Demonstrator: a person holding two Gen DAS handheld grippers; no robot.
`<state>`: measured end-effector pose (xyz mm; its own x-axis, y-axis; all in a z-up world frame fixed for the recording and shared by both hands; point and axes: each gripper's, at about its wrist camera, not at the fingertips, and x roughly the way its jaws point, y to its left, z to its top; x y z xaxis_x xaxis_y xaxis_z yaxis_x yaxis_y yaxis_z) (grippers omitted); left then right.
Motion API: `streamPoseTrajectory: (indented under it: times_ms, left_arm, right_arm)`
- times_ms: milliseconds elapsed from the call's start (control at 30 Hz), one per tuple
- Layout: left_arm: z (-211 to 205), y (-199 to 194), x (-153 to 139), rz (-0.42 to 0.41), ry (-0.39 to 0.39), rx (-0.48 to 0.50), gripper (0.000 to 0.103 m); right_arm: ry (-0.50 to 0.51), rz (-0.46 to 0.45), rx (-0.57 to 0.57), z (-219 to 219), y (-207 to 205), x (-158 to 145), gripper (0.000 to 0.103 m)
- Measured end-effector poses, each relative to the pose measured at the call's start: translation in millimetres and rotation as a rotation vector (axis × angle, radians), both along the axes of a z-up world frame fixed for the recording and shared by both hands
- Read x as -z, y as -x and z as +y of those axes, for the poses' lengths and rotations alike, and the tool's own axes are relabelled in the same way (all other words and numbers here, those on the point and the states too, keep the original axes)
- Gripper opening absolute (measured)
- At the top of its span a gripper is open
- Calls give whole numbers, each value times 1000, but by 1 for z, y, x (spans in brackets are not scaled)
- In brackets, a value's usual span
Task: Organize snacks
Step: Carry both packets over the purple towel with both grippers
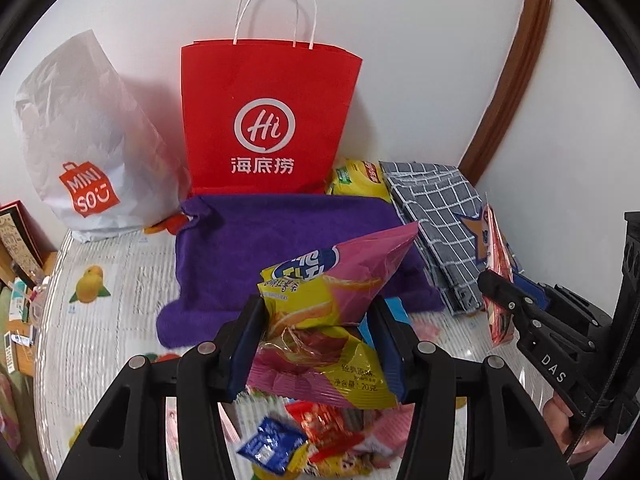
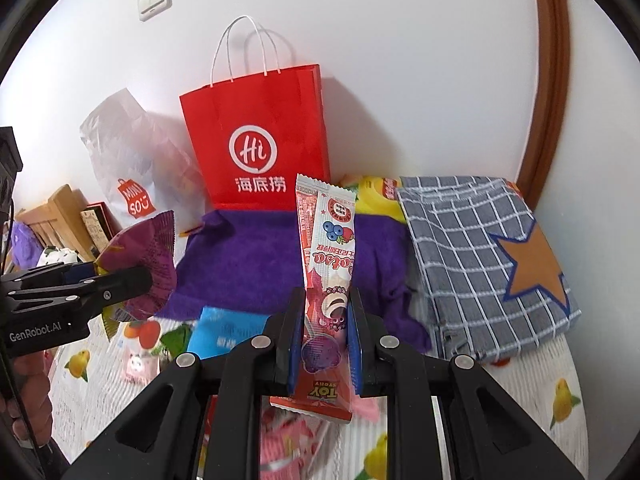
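Observation:
My left gripper (image 1: 318, 312) is shut on a pink and yellow chip bag (image 1: 332, 292) and holds it above the table; the bag also shows in the right wrist view (image 2: 140, 268). My right gripper (image 2: 324, 316) is shut on a long white and red snack stick packet (image 2: 328, 248), held upright; it also shows in the left wrist view (image 1: 496, 276). A red paper bag (image 1: 268, 120) stands against the wall behind a purple towel (image 1: 248, 248). Loose snack packets (image 1: 304, 444) lie below the left gripper.
A white Miniso plastic bag (image 1: 84, 152) stands left of the red bag. A grey checked cloth with an orange star (image 2: 484, 256) lies at the right. A yellow snack pack (image 1: 356, 180) lies behind the towel. A blue packet (image 2: 224, 332) lies on the fruit-print tablecloth (image 1: 100, 320).

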<state>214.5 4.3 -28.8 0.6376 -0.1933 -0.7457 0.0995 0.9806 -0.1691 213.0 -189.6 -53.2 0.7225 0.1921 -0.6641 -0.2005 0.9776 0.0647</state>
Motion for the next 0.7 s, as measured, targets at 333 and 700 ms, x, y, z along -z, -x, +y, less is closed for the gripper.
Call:
streamPoseTrajectory:
  times_ms: [333, 700]
  left_arm:
    - [6, -45, 2, 5, -22, 4, 51]
    - [20, -99, 21, 33, -24, -11, 51]
  right_arm:
    - [-14, -3, -7, 7, -52, -3, 20]
    - [-7, 22, 8, 8, -112, 15, 20]
